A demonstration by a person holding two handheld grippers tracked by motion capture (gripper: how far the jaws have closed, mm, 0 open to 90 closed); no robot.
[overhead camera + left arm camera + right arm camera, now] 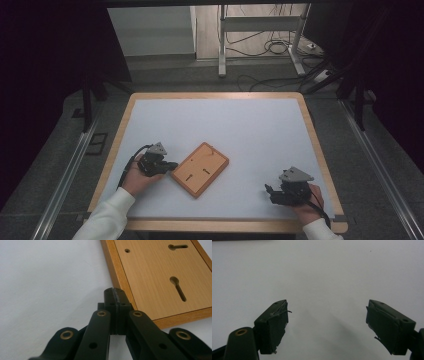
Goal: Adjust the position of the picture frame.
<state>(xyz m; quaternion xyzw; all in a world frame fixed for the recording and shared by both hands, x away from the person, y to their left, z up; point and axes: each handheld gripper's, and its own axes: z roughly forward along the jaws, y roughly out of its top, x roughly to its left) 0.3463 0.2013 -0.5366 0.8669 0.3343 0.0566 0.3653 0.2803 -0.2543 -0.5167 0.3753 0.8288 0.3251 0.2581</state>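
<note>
Board: wooden board (200,168) lies flat mid-table, tilted, slots up.
Left gripper (115,293): jaws squeezed together, holding nothing, tip touching the board's edge at 9 o'clock.
Right gripper (327,325): jaws wide apart, empty, at 4 o'clock.
Tip: I think push slowly, tip low.

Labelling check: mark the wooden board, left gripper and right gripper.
wooden board (200,168): high view, middle of its flat face.
left gripper (116,293): left gripper view, tips of its closed jaws.
right gripper (327,312): right gripper view, gap midway between its open jaws.

Left gripper (115,293) closed, right gripper (327,322) agape.
</note>
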